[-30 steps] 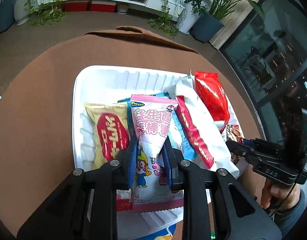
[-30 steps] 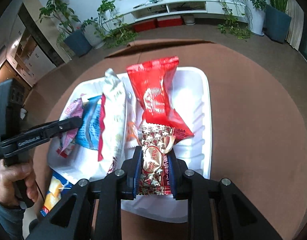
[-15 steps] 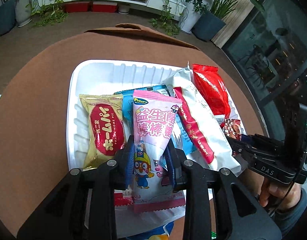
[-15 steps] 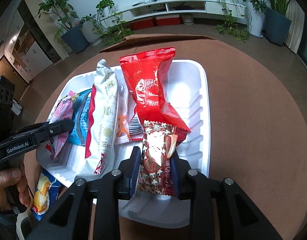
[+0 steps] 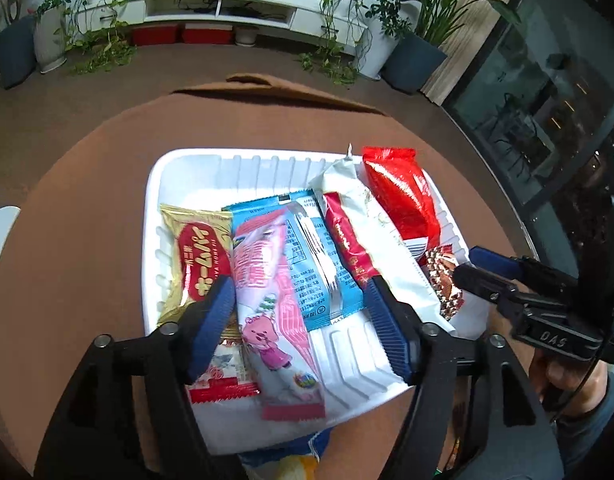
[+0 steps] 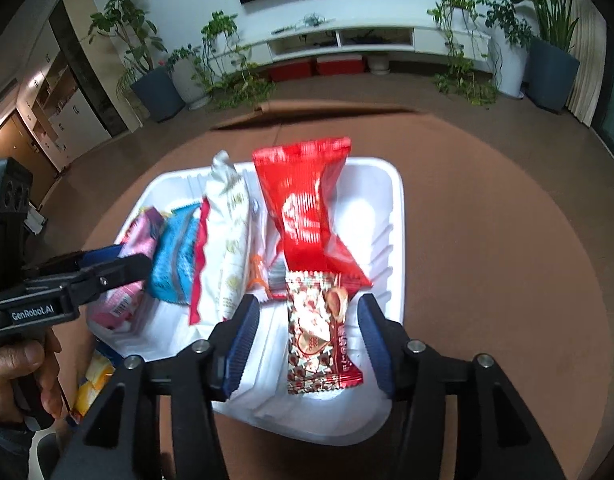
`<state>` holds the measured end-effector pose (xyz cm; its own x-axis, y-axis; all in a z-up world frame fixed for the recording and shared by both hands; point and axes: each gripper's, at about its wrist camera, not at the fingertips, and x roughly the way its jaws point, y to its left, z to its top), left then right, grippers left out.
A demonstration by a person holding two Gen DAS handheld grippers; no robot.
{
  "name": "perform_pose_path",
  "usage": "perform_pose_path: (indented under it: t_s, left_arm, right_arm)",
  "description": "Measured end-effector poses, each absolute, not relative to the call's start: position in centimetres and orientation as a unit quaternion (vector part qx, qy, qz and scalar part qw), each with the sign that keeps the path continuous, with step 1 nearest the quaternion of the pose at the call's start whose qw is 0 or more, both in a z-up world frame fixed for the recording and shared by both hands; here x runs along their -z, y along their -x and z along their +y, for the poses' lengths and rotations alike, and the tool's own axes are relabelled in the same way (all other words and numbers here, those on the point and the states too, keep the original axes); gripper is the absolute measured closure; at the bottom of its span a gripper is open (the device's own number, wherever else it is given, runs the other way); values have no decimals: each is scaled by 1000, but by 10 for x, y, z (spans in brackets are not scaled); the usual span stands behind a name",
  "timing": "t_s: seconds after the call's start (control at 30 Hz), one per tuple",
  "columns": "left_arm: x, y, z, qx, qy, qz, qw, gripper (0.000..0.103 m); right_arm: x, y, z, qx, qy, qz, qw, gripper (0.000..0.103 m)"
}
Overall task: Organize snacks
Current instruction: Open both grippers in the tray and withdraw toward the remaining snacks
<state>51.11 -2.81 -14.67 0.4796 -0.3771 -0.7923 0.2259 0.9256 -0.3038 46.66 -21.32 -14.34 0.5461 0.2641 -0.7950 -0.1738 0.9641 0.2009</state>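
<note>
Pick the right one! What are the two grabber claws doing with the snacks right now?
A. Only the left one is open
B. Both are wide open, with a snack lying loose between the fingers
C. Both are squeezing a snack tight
B: the left gripper gapes around the pink cartoon packet, and the right gripper gapes around the heart-patterned packet, both lying in the white tray.

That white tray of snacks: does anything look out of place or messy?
Mostly tidy. The pink packet lies on top of the blue packet instead of beside it, and a yellow-and-blue packet sits outside the white tray, partly tucked beneath its near-left corner.
</note>
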Motion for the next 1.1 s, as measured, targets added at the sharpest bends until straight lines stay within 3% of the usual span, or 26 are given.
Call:
perform_pose_path:
  t_s: [0.07,0.17,0.27,0.6,1.1]
  left_arm:
    - [137,-504,-23,172,84,467,863,26]
    - [122,-490,-16,167,88,447,874,3]
    - [105,-467,-6,171,91,423,885,0]
    - [81,-355,18,157,71,376,911,0]
    - [146,-221,-17,175,51,444,877,0]
  right_arm:
    - [132,-463,-216,-123,-56,446,885,34]
    - [111,-453,-223,-134,-81,415,896,16]
    - [86,-437,-234,-151,-118,382,904,4]
    - [47,-334,-265,-176,-215,306,911,0]
    - [112,-209,-250,-136,-226,361,894,0]
